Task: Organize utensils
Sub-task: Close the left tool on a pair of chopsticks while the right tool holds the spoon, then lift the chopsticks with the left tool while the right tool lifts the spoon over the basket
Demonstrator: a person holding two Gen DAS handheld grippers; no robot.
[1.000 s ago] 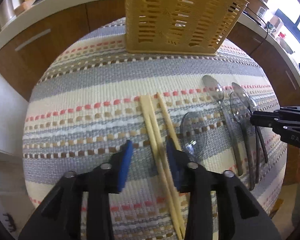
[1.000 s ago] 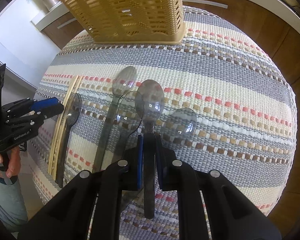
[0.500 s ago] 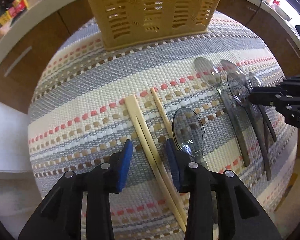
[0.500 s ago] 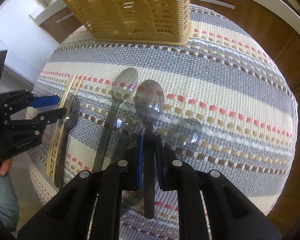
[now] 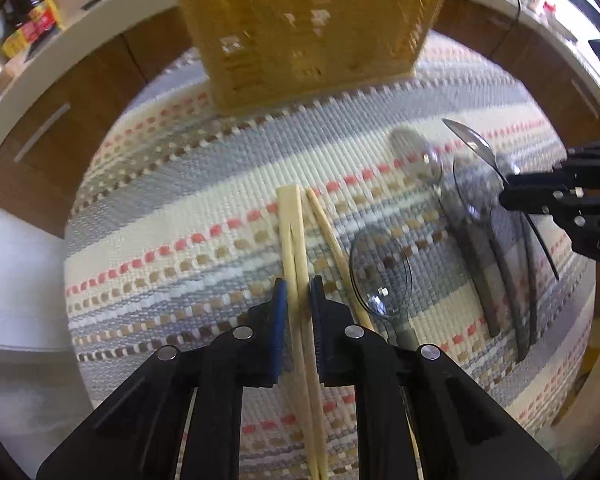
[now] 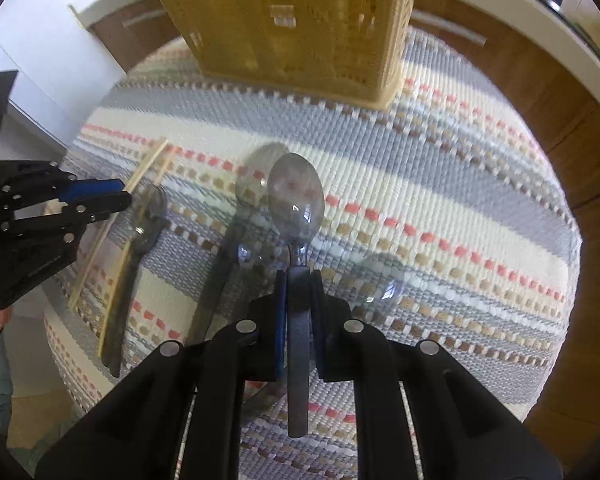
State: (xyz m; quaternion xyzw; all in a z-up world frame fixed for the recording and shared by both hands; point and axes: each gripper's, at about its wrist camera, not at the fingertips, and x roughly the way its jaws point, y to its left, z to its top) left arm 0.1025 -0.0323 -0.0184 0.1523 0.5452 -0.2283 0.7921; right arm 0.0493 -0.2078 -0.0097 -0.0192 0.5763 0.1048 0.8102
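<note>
Wooden chopsticks [image 5: 296,256] clamped in left tongs [image 5: 299,292]; right tongs [image 6: 299,280] closed on smoky translucent spoon [image 6: 296,204]. Yellow basket [image 6: 292,20] ahead.

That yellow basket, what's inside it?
The yellow basket shows only its slotted walls; its top is out of frame, so the contents cannot be seen. It stands on the striped mat.

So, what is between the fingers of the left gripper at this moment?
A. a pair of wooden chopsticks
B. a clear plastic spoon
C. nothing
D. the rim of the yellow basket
A. In the left wrist view the blue pads of the left gripper are closed on the pair of wooden chopsticks; the clear plastic spoon lies beside them on the striped mat.
</note>
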